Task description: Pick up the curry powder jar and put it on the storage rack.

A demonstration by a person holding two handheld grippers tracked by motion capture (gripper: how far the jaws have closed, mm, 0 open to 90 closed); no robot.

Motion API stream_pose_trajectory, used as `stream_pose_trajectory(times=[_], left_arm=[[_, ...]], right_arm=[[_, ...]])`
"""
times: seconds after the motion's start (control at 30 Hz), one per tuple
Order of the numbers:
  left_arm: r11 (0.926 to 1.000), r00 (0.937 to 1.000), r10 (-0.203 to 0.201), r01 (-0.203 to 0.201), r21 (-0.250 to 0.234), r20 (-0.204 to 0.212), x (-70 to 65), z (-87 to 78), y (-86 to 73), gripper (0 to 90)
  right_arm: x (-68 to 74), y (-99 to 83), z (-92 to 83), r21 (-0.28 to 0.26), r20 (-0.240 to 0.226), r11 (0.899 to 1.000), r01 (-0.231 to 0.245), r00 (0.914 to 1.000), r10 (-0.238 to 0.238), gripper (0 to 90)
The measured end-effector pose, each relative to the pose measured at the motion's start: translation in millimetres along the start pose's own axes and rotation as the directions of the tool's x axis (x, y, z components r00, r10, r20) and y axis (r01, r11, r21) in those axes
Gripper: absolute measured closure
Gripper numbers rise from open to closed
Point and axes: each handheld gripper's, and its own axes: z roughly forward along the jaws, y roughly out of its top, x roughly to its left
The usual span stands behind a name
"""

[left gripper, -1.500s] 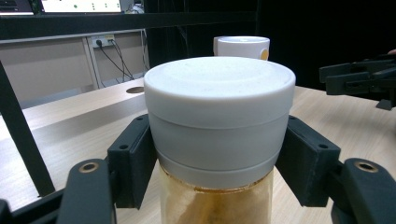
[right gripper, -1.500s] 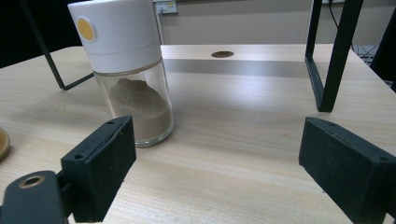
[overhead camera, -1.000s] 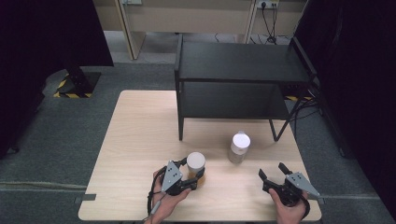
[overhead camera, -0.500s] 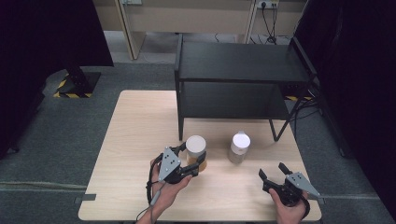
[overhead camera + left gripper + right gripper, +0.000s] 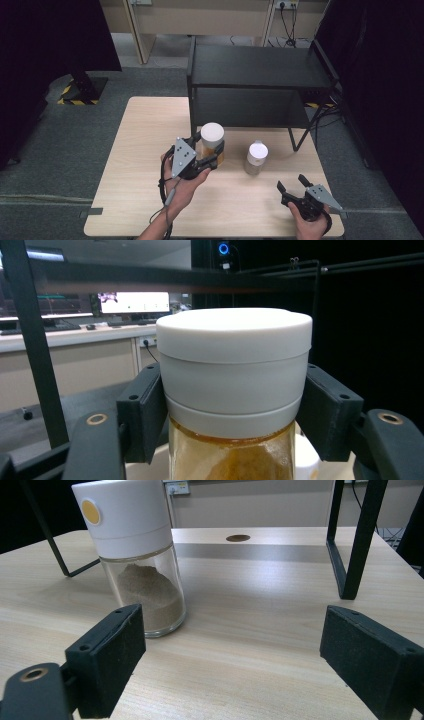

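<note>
My left tool (image 5: 209,156) is clenched on the amber spice jar (image 5: 232,390) just under its white lid, jar off the counter (image 5: 145,150). I keep it upright, clearing the black shelf (image 5: 252,67) ahead. Right tool (image 5: 295,189) rests released.

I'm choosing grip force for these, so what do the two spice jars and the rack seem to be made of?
Held jar: clear body, glass or hard plastic, amber-brown contents showing through; matte white lid, probably plastic. Standing jar: clear glossy body with highlights, likely glass, tan powder inside; smooth white cap with a yellow dot, plastic by its look. Rack: thin black legs and matte black shelves, probably painted metal.
</note>
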Motion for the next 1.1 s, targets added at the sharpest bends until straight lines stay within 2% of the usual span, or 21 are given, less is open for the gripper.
stream_pose_trajectory(times=[0.23,0.43,0.73,1.1], left_arm=[[0.9996,0.9995,0.016,-0.017,-0.025,-0.027,-0.5,6.8,16.7,34.1],[0.9991,0.9991,0.026,-0.027,-0.031,-0.033,1.0,12.4,26.3,34.1],[0.9984,0.9987,0.018,-0.021,-0.052,-0.047,4.8,21.4,44.7,34.1],[0.9959,0.9968,0.033,-0.039,-0.082,-0.073,5.2,33.0,70.8,34.1]], right_arm=[[0.3,0.0,0.1,0.000,0.001,1.000,0.000,1.0000,0.000,11.2],[-0.1,-0.2,-0.1,-0.001,0.001,1.000,-0.004,1.0000,0.004,11.2],[-0.2,-0.3,0.0,-0.002,0.001,1.000,-0.004,1.0000,0.004,11.2],[0.0,0.0,0.1,0.000,0.000,1.000,-0.002,1.0000,0.002,11.2]])
